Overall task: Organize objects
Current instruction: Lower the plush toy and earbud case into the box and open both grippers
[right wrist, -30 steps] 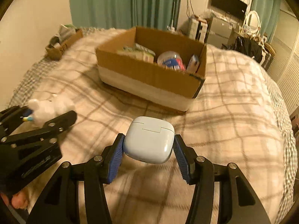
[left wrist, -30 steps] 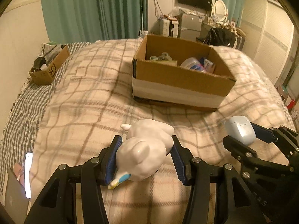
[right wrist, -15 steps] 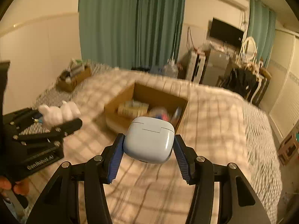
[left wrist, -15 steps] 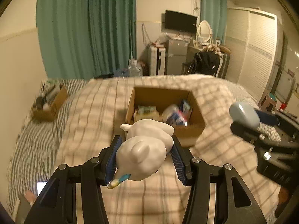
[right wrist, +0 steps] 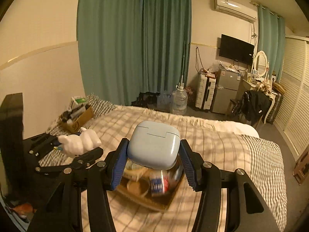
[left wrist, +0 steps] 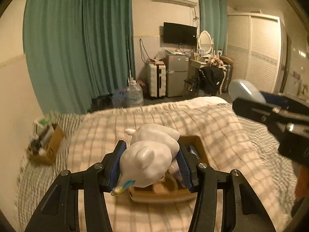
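Above the open cardboard box [right wrist: 146,197] on the bed [right wrist: 222,147], your left gripper [left wrist: 150,162] fingers clamp a white figurine [left wrist: 148,160]; your right gripper [right wrist: 153,158] fingers clamp a pale blue earbud case [right wrist: 153,145].

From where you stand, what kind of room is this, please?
Very likely a bedroom in a home. A bed with a checked blanket fills the foreground, a dressing table with an oval mirror stands in the far corner, and green curtains cover the far wall.
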